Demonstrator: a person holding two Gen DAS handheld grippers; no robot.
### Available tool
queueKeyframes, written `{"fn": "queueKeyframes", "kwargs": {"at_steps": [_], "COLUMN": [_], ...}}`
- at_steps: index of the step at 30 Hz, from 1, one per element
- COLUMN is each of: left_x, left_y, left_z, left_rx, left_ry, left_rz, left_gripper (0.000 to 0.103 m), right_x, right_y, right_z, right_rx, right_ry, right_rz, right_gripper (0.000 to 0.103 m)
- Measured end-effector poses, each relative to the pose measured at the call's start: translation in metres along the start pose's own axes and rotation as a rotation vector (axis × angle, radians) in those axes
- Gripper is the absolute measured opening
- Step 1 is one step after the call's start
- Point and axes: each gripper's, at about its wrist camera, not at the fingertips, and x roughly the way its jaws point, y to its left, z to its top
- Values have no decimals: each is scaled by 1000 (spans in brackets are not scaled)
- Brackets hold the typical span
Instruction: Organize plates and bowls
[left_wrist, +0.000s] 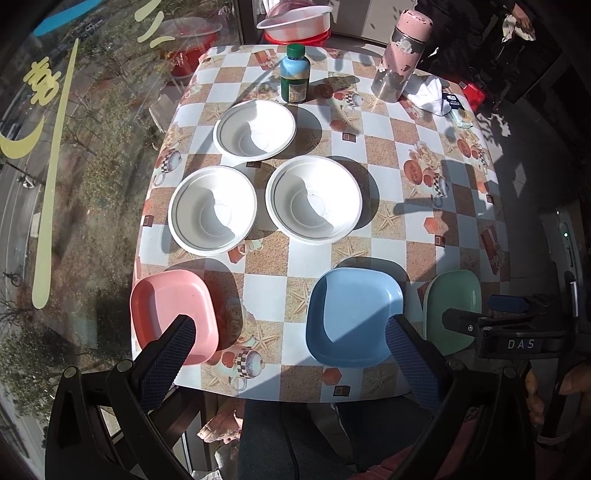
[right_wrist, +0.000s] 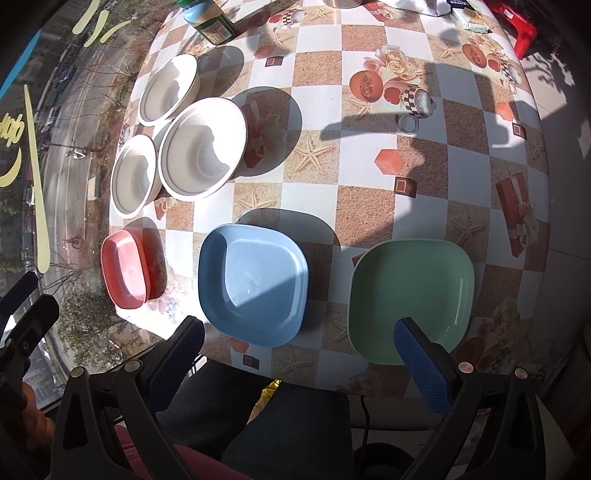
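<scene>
Three white bowls stand apart on the checkered table: one far (left_wrist: 255, 129), one left (left_wrist: 212, 210), one right (left_wrist: 314, 199). Along the near edge lie a pink plate (left_wrist: 171, 314), a blue plate (left_wrist: 352, 315) and a green plate (left_wrist: 452, 306). The right wrist view shows the same bowls (right_wrist: 203, 146), the pink plate (right_wrist: 123, 269), the blue plate (right_wrist: 255, 284) and the green plate (right_wrist: 412, 299). My left gripper (left_wrist: 291, 328) is open and empty above the near edge, between the pink and blue plates. My right gripper (right_wrist: 299, 332) is open and empty, between the blue and green plates.
A green-capped bottle (left_wrist: 294, 74), a pink-lidded flask (left_wrist: 402, 55) and crumpled tissue (left_wrist: 428, 94) stand at the table's far side. A glass window (left_wrist: 74, 184) runs along the left. Basins (left_wrist: 295, 22) sit beyond the table. My lap is below the near edge.
</scene>
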Motion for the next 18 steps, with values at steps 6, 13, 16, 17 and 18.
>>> {"fn": "queueKeyframes", "kwargs": {"at_steps": [6,13,16,17,18], "left_x": [4,15,17,18,19], "left_y": [-3,-3,2,5,8], "left_z": [-4,-1,0,1,1], "left_rx": [19,88,104,105,106], "left_ry": [49,74,73,72,75], "left_rz": [-1,-38,-46,-50,-52], "left_gripper": [103,103,103,103,103], "right_x": [10,10,10,11,13], "right_y": [-8,-11,-11,-10,-9], "right_z": [-3,-11,-18,-20,-23], "right_rx": [10,57,88,98,109], "right_ry": [40,29,27,31,37], "right_rz": [-12,-4,-25,-25,-29], "right_gripper": [103,103,103,103,103]}}
